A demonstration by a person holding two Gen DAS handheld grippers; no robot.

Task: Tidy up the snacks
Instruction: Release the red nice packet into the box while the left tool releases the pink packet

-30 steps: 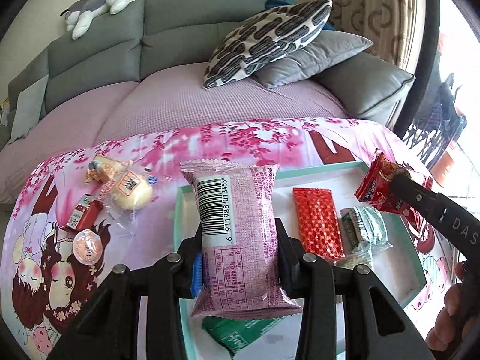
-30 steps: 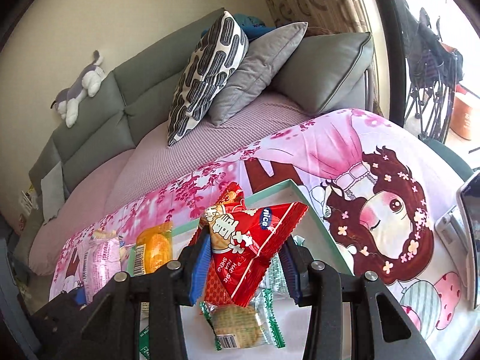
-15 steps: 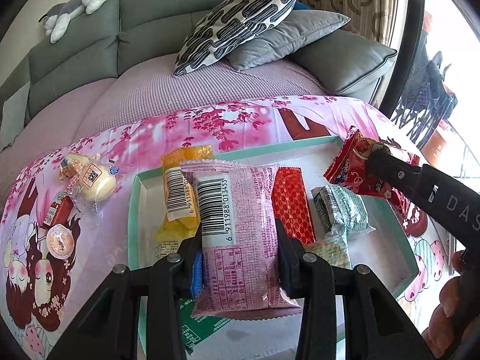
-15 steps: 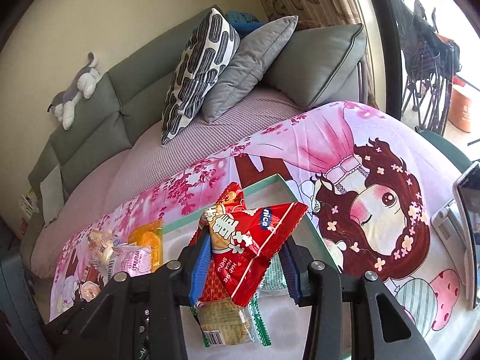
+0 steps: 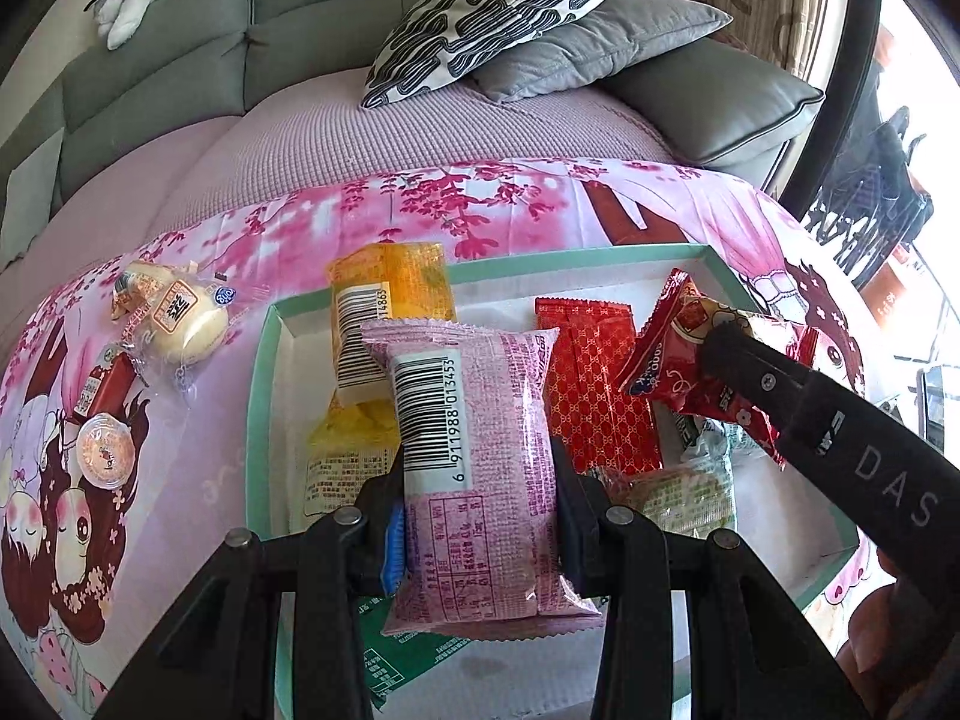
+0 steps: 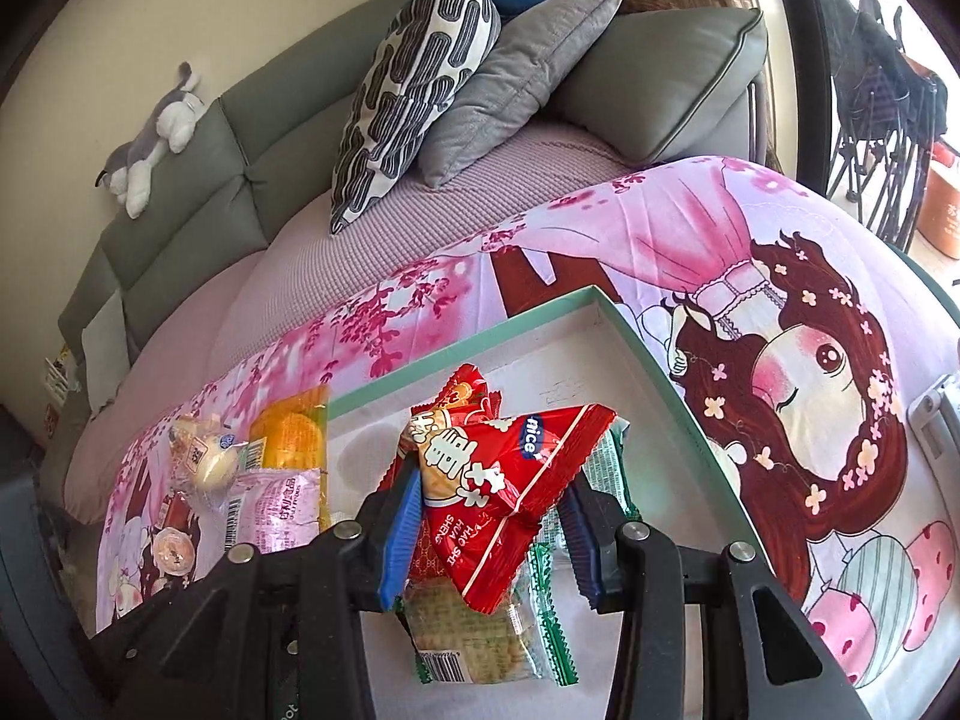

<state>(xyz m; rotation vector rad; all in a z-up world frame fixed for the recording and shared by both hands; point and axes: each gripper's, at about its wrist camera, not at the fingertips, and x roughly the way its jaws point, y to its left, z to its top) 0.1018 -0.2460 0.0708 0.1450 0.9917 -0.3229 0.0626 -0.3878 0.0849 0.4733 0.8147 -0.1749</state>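
My left gripper [image 5: 477,510] is shut on a pink snack packet [image 5: 480,468] with a barcode, held just above the teal-rimmed white tray [image 5: 264,396]. My right gripper [image 6: 489,531] is shut on a red snack bag [image 6: 504,480], also over the tray [image 6: 654,360]. In the left wrist view the right gripper's black finger [image 5: 780,384] pinches that red bag [image 5: 672,354] at the tray's right side. In the tray lie an orange packet [image 5: 384,324], a red patterned packet [image 5: 594,390] and green-wrapped crackers [image 6: 474,630].
Loose on the pink cartoon cloth left of the tray are a round bun in clear wrap [image 5: 180,318], a small red packet [image 5: 108,384] and a jelly cup [image 5: 105,450]. A grey sofa with cushions [image 5: 498,6] stands behind. A person's hand [image 5: 900,630] shows at lower right.
Both grippers have sunk toward the tray with their packets. More of the tray and the orange packet have come into the left wrist view.
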